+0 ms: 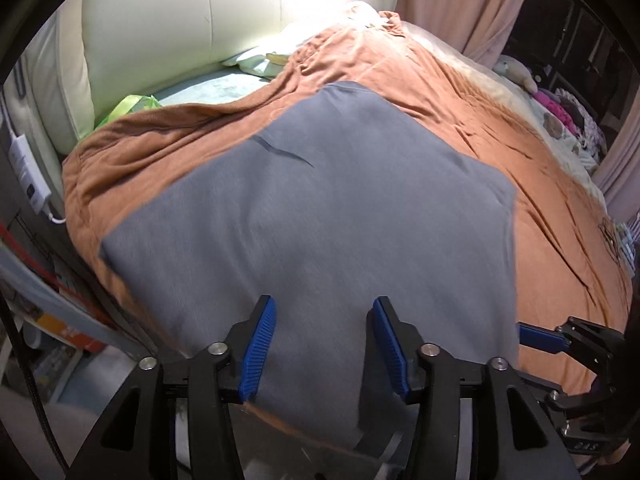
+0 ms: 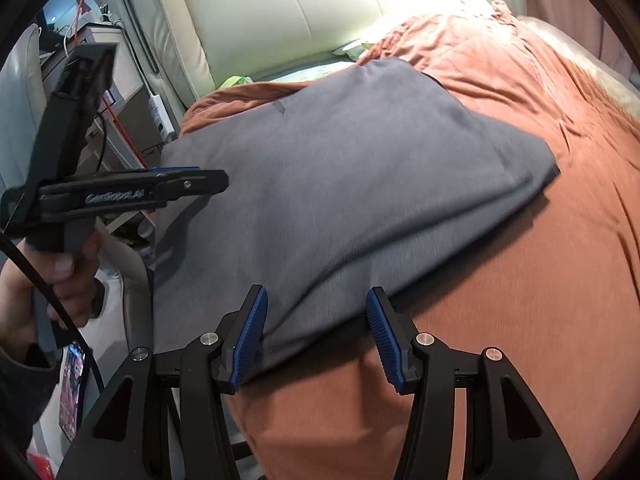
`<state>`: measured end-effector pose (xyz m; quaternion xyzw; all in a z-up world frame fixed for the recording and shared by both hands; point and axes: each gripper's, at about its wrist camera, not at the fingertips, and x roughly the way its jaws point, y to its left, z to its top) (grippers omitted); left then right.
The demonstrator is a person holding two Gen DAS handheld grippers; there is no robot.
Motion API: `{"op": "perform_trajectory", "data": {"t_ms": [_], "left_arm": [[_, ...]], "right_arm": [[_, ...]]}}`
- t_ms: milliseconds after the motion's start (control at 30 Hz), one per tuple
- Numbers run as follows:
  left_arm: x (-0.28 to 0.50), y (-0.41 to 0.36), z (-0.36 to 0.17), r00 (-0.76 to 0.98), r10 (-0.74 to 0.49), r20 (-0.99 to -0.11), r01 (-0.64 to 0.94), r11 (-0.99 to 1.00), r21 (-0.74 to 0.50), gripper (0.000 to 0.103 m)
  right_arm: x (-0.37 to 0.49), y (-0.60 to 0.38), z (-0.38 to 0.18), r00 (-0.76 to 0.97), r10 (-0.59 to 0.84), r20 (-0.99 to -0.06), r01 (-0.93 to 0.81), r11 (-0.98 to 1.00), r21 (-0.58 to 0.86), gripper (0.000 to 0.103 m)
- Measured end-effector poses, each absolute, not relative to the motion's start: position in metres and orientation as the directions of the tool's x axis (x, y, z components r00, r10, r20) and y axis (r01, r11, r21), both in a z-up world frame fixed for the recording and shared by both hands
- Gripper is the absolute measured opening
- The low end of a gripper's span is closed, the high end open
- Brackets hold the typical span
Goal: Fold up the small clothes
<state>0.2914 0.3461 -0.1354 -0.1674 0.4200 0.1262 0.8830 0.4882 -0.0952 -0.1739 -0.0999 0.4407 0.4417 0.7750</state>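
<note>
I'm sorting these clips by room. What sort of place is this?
Most likely a bedroom in a home. A grey garment lies on a bed under an orange blanket, against a padded cream headboard, with a curtain beside it.

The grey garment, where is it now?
The grey garment lies flat on the orange blanket in both wrist views, its near edge between the open tools.
</note>
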Motion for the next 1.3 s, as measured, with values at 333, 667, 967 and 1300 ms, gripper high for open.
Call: {"op": "perform_trajectory", "data": {"t_ms": [333,667,967,1300], "left_arm": [[0.245,0.297,-0.114,0.673,0.064,-0.737,-0.347,0.907,-0.238,0.056],[0.205,0.228,-0.066,0.745,0.064,-0.664,-0.267,0.941,-0.208,0.072],[0.154,0.170,-0.031,0.831,0.055,-0.554,-0.194,0.961,-0.197,0.103],[0.100,0.114,-0.017,0.869,0.034,-0.494,-0.141,0.973,-0.182,0.103]], "right_arm": [[0.456,-0.160,-0.142,0.292,0.612,-0.735,-0.708,0.655,0.263,0.049],[0.399,-0.249,-0.094,0.455,0.594,-0.663,-0.604,0.753,0.260,0.075],[0.314,-0.321,-0.058,0.611,0.539,-0.580,-0.533,0.821,0.202,0.103],[0.227,-0.367,-0.050,0.699,0.490,-0.521,-0.483,0.861,0.161,0.103]]}}
